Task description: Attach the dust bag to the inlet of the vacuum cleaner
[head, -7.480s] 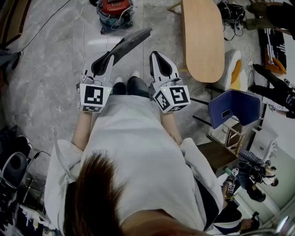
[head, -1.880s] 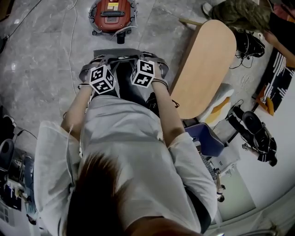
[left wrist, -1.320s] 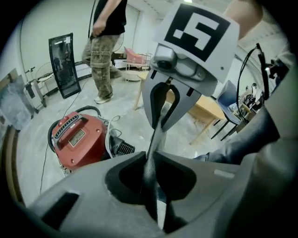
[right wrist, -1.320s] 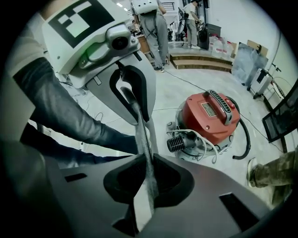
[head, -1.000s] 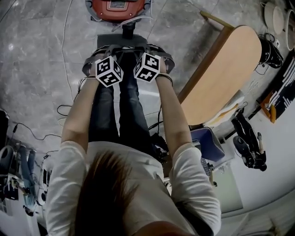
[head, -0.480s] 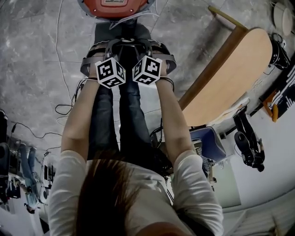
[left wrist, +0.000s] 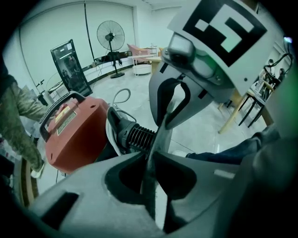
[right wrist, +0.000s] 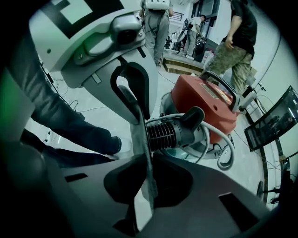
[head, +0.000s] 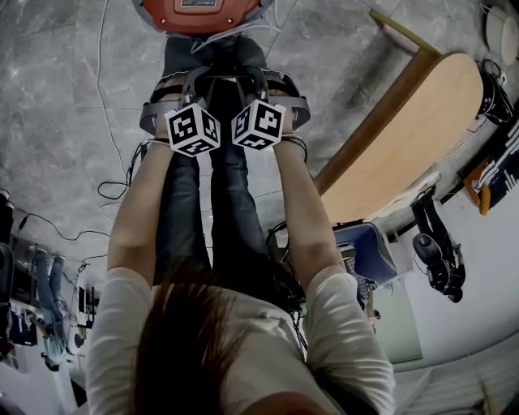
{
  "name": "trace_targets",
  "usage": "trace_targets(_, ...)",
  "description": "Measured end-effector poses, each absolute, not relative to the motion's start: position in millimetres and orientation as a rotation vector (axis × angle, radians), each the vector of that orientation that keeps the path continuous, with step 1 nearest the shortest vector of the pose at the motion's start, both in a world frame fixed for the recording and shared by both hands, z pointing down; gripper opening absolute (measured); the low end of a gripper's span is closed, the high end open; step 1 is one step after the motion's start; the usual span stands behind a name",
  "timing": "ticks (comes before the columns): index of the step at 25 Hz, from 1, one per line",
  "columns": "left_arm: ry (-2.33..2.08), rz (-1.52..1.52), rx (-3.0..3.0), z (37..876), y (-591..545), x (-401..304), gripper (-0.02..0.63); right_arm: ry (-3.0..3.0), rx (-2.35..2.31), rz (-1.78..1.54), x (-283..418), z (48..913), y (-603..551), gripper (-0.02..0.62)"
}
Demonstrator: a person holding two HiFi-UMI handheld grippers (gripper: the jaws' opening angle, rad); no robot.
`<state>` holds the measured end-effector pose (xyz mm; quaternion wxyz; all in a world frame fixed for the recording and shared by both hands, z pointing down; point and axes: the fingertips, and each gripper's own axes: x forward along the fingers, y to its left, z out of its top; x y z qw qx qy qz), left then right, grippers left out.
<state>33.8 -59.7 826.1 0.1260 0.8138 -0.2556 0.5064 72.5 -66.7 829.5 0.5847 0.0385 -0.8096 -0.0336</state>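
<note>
The red vacuum cleaner (head: 199,6) sits on the floor at the top of the head view, and its black ribbed inlet (left wrist: 135,137) (right wrist: 170,132) points toward me. Both grippers hold the grey dust bag (head: 215,55) just in front of that inlet. My left gripper (left wrist: 150,158) is shut on one thin edge of the bag (left wrist: 158,130). My right gripper (right wrist: 146,160) is shut on the opposite edge (right wrist: 138,130). The two marker cubes (head: 192,128) (head: 258,123) stand close together over the person's legs. Whether the bag touches the inlet is hidden.
A wooden table (head: 405,130) stands to the right, with a blue chair (head: 369,251) below it. Cables (head: 113,188) trail over the floor on the left. A grey hose (right wrist: 223,148) loops beside the vacuum. A person in camouflage trousers (right wrist: 237,51) stands behind it.
The person has come up to the vacuum. Both grippers have sunk with the bag toward the inlet. Over the last half second they have barely shifted.
</note>
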Motion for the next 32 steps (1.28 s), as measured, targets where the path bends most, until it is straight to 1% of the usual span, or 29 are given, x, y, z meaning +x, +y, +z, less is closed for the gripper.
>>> trace_targets(5,-0.751,1.470,2.377,824.1,-63.0,33.5,0.050,-1.895,0.086,-0.093,72.4,828.7,-68.9,0.031)
trace_targets(16,-0.825,1.403,2.373,809.4,-73.1,32.3,0.063,-1.929,0.191,-0.009,73.0,825.0,-72.2,0.032)
trace_targets(32,-0.969,1.234,2.224,818.4,-78.7,28.0,0.064,-1.879,-0.025,-0.174,64.3,827.5,-99.6,0.055)
